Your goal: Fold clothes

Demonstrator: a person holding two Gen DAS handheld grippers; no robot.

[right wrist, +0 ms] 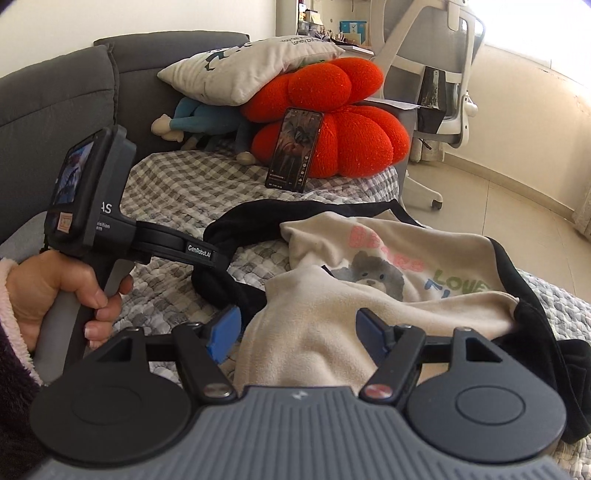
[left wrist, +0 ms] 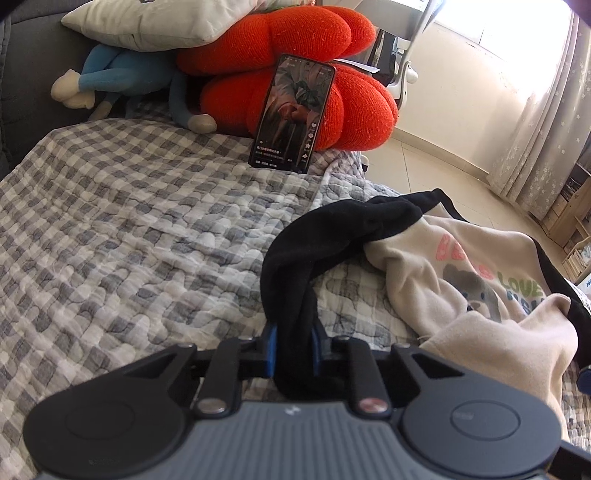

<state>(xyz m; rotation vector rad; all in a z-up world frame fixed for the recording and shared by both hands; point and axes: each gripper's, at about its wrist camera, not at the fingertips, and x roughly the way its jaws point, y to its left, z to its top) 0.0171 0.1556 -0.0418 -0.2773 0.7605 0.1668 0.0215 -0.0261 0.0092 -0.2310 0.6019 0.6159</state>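
Between the blue fingers of the left gripper (left wrist: 293, 349) a black sleeve (left wrist: 332, 236) is pinched tight; it runs up from the fingers and curves right to the cream sweatshirt (left wrist: 461, 280). Sweatshirt lies crumpled on the checked quilt (left wrist: 129, 240) of the bed, bear print and coloured lettering facing up, black trim along its far edge.

Right gripper (right wrist: 295, 336) has its fingers spread wide, one on each side of a raised cream fold of the sweatshirt (right wrist: 325, 317); fabric sits between them, not clamped. Whether the pads touch the cloth, cannot tell. Left hand (right wrist: 55, 295) grips the left gripper's handle at the left of the right wrist view, pink fuzzy cuff at the wrist.

Farther up the bed: phone (left wrist: 293, 114) propped upright against an orange pumpkin cushion (left wrist: 314, 74), screen lit. Blue plush toy (left wrist: 118, 77) under a pale pillow (left wrist: 155, 22). White office chair (right wrist: 436, 74) on the floor beyond the bed.
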